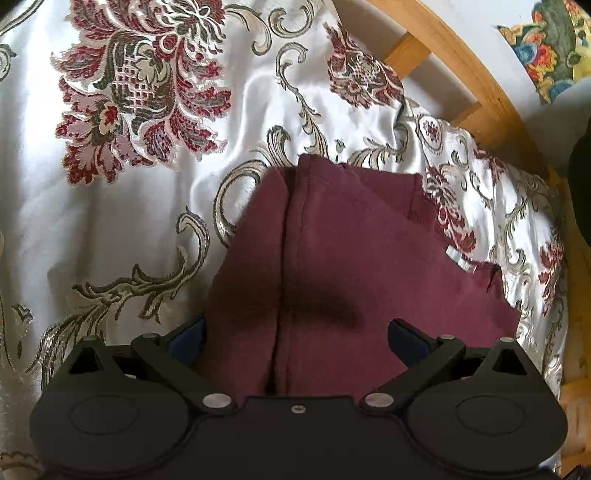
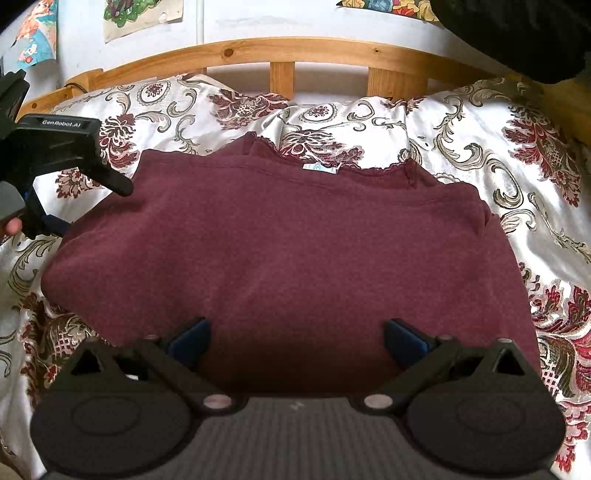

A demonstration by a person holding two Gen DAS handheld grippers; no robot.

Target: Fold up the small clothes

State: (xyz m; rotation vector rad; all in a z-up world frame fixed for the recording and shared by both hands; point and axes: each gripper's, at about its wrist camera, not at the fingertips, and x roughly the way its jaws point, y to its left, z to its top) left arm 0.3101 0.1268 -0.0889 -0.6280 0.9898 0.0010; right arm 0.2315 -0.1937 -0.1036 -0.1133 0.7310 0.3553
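A maroon knit top point(image 2: 288, 240) lies spread on a white floral bedspread point(image 2: 498, 177), its lace-trimmed neckline and white label point(image 2: 320, 168) toward the headboard. My right gripper point(image 2: 297, 341) hovers open over the garment's near edge, nothing between its blue pads. In the left wrist view the same top point(image 1: 332, 266) shows a vertical seam or fold line running down its middle. My left gripper point(image 1: 295, 341) is open above that side, its fingers spread wide. The left gripper point(image 2: 55, 177) also appears in the right wrist view, at the top's left edge.
A wooden slatted headboard point(image 2: 280, 55) borders the far side of the bed. Colourful posters point(image 2: 144, 14) hang on the white wall behind. A dark object point(image 2: 517, 33) hangs in at the upper right. Bedspread point(image 1: 110, 221) lies bare left of the garment.
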